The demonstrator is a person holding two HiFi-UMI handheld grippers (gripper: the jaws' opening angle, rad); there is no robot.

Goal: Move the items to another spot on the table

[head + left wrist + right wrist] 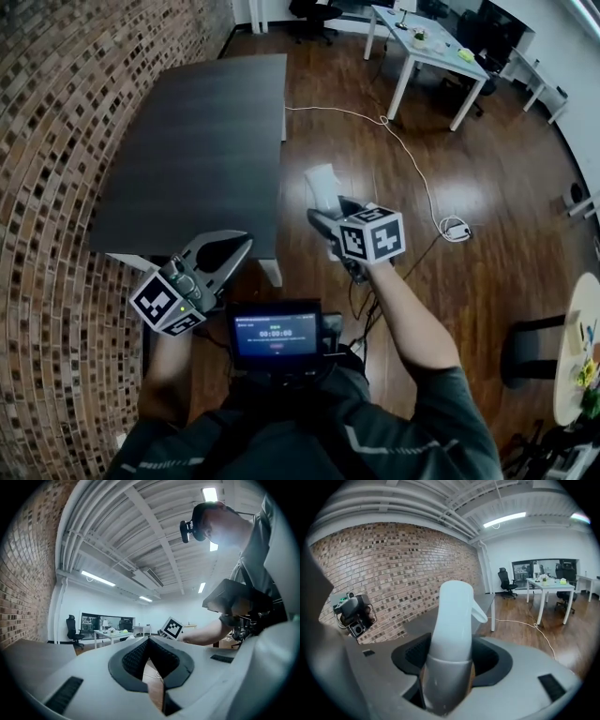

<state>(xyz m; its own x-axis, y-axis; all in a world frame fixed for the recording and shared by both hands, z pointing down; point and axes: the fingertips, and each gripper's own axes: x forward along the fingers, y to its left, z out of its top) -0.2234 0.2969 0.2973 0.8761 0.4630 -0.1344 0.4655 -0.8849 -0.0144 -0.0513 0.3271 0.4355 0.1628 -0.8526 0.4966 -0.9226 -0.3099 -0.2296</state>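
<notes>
White plastic fills the right tongs point(449, 660) — a spouted bottle point(452, 616) clamped at its neck, its lower body cut off from sight — while the left tongs point(149, 641) are pinched together empty, both near the dark surface's point(197, 141) close edge.

Brick wall point(56, 141) along left. Wood floor point(497, 262) w/ white cable point(330, 110) running to adapter point(457, 230) at right. White desk point(436, 52) far right, black chair point(312, 13) far centre. Small lit screen point(275, 335) near.
</notes>
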